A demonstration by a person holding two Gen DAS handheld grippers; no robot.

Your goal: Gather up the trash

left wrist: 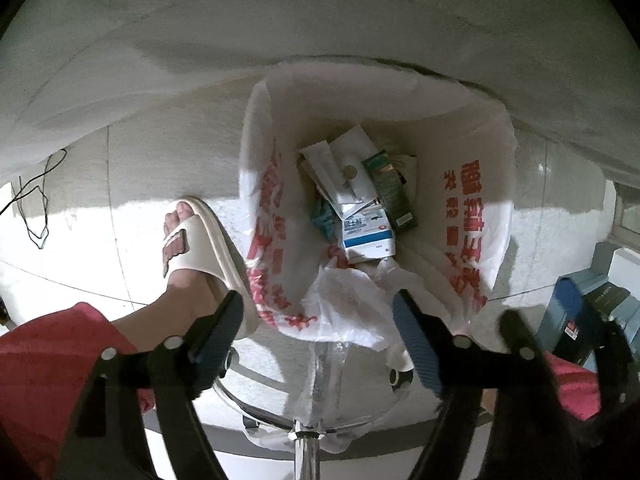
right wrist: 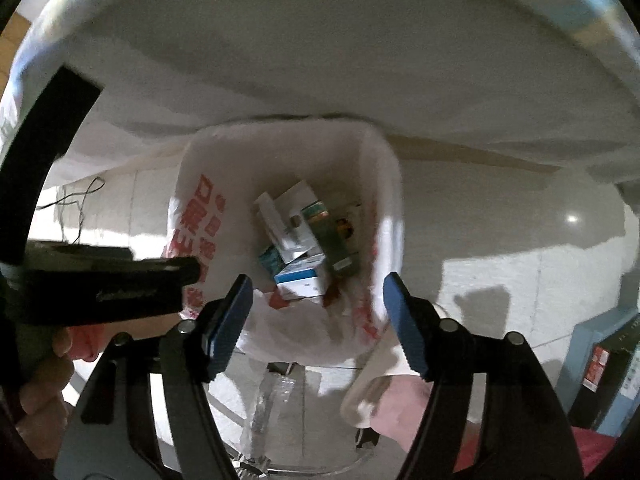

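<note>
A white plastic bag with red print (left wrist: pixel 472 216) lines a bin on the floor; it also shows in the right wrist view (right wrist: pixel 192 216). Inside lie several small cartons: a blue-and-white box (left wrist: pixel 368 236) (right wrist: pixel 300 280), a dark green box (left wrist: pixel 394 192) (right wrist: pixel 332 236) and white boxes (left wrist: pixel 348 168) (right wrist: pixel 288 216). My left gripper (left wrist: pixel 320 316) is open and empty above the bag's near rim. My right gripper (right wrist: pixel 318 304) is open and empty above the bag too. The left gripper's body (right wrist: pixel 100 280) shows at the left of the right wrist view.
A white table edge (left wrist: pixel 320 32) overhangs the bin at the back. A foot in a cream slipper (left wrist: pixel 200 248) stands left of the bag. A chrome chair base (left wrist: pixel 304 436) is below. Blue boxes (left wrist: pixel 576 312) stand at right. A black cable (left wrist: pixel 36 200) lies at left.
</note>
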